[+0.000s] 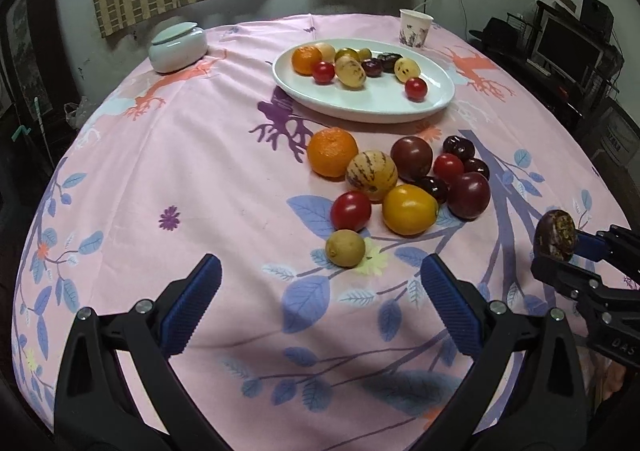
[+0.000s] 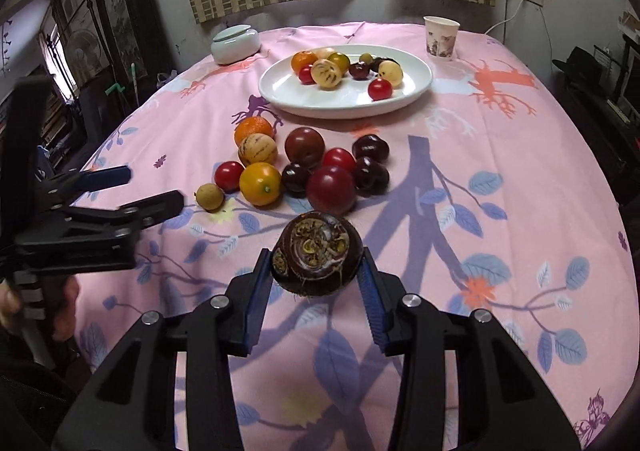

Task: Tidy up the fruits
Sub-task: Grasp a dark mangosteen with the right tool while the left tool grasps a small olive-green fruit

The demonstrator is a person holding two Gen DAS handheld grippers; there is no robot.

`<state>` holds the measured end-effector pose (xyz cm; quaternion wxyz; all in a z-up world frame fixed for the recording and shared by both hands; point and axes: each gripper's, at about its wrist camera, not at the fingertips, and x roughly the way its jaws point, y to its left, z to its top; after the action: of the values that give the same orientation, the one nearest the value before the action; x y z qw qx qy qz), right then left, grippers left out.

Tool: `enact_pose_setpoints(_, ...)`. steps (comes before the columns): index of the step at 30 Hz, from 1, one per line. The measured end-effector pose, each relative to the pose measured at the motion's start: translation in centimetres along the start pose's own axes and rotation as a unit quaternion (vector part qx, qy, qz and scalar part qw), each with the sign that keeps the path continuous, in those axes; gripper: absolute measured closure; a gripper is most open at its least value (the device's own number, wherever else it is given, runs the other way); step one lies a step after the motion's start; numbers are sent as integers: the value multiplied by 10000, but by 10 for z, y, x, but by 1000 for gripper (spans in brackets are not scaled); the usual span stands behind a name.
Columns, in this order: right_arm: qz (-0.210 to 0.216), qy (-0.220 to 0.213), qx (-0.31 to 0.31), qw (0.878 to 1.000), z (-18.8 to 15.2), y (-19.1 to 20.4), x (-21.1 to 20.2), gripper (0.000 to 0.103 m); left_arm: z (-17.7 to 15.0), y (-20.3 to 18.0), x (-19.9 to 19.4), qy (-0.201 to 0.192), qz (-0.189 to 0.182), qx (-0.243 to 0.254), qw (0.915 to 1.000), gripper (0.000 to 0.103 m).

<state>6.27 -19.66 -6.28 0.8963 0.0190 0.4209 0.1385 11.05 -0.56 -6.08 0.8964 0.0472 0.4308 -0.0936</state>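
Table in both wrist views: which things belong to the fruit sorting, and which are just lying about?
Job:
- white plate with fruit
- loose fruit pile on the cloth
- dark water chestnut gripped in the right gripper
- left gripper, open

Lying about:
- paper cup
- lidded ceramic jar

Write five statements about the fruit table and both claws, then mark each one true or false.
1. The right claw grips a dark brown round fruit. True.
2. The left claw holds the small yellow-green fruit. False: its jaws stand open and empty, with that fruit lying on the tablecloth beyond them.
3. The white plate is empty. False: it already carries several fruits, among them an orange.
4. A paper cup stands beyond the plate. True.
5. All the fruit is on the plate. False: a cluster still lies on the cloth, including a yellow tomato.
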Motion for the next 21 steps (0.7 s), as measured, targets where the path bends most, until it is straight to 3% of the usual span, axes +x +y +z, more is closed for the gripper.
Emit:
enact_pose_setpoints(2,23,13,63,10000,-4,-6,0,60,4,-4,14,98,-30,22,9999,2)
enact_pose_setpoints(4,68,-15,133,9999,-7,-13,-3,60,7,-5,26,219,-89,-24,9997,11)
enact_pose_setpoints(6,92,-80,182,9998,-8,-18,-7,60,9,-4,37,432,-181,-77,9989,38)
enact_pose_setpoints(8,121,-133,210,9996,-8,-21,-9,60,8,-3,47,626,-284,-147,9975,50)
enact_pose_setpoints(11,134,-146,218,9996,-7,-23,-10,60,5,-7,50,576,-181,-66,9982,57)
enact_pose_setpoints(13,144,-117,217,9996,-9,-22,-9,60,5,-7,50,558,-241,-95,9981,76)
enact_pose_setpoints(21,208,-115,188,9995,-8,-12,-11,60,5,-9,22,265,-377,-69,9989,76)
